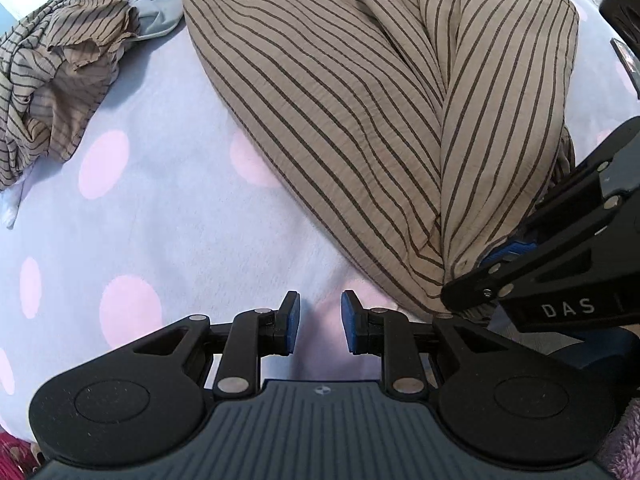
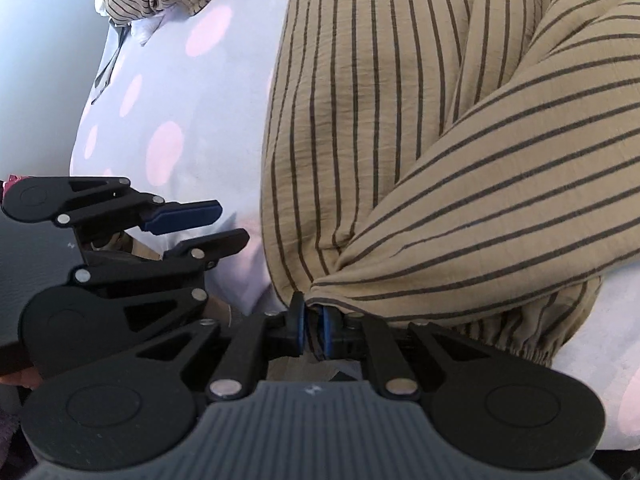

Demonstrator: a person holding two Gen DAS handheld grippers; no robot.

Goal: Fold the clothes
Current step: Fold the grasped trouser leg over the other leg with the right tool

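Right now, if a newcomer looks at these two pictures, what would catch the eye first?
First comes the big tan striped garment, lying across the middle of the lilac polka-dot sheet. Next, the right gripper pinches a corner of its edge at the near side, while the left gripper stands open and empty beside it. A second crumpled striped piece lies at the far left.

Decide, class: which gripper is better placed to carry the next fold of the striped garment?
Probably the right gripper: it already pinches the striped garment at its edge. The left gripper is open, nothing between its jaws.
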